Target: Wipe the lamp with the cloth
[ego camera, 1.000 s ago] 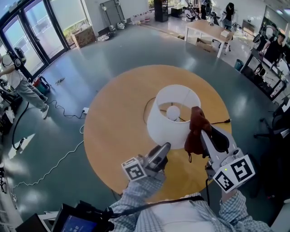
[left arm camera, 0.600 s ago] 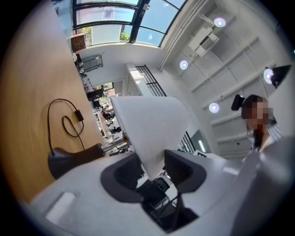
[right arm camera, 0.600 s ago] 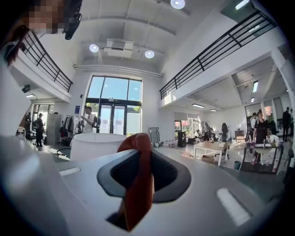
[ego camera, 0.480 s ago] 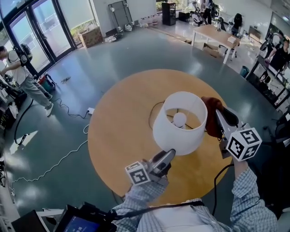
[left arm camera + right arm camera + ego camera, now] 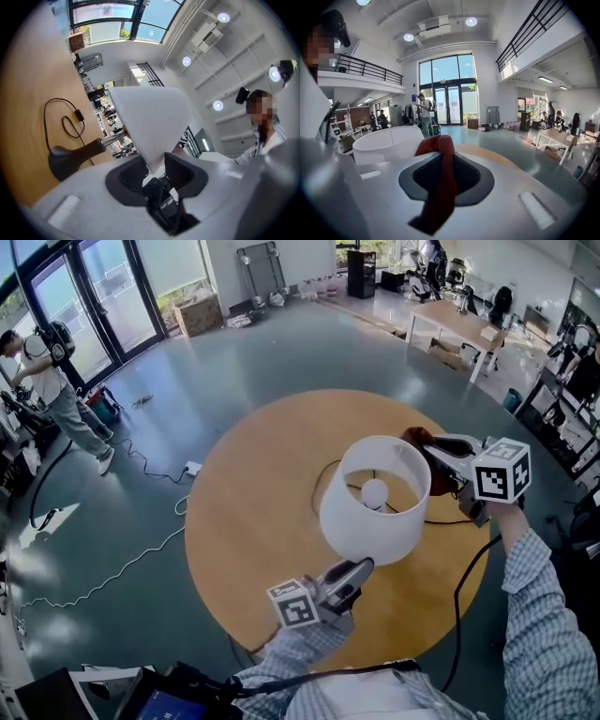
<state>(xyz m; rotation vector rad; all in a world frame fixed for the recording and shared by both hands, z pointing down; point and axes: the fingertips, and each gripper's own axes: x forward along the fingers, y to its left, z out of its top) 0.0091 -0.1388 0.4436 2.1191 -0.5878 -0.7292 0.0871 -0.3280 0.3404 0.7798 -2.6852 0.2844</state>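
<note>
A lamp with a white shade (image 5: 375, 498) and a lit bulb (image 5: 375, 491) stands on the round wooden table (image 5: 253, 521). My left gripper (image 5: 364, 566) is at the shade's near lower rim. In the left gripper view the shade's edge (image 5: 150, 122) runs down between the jaws, which have just been closing and now pinch it (image 5: 155, 169). The dark lamp base (image 5: 70, 157) shows beyond. My right gripper (image 5: 427, 448) is at the shade's far right side, shut on a red-brown cloth (image 5: 415, 438). In the right gripper view that cloth (image 5: 438, 173) hangs through the jaws, with the shade (image 5: 389, 143) just left.
The lamp's black cord (image 5: 445, 521) lies across the table on the right. A white cable (image 5: 112, 577) trails over the floor at left. A person (image 5: 56, 390) stands by the glass doors at far left. Desks (image 5: 459, 324) stand at the back right.
My right gripper has carried the cloth from the near right of the shade round to its far right side. The left gripper has stayed at the near rim, its jaws narrower.
</note>
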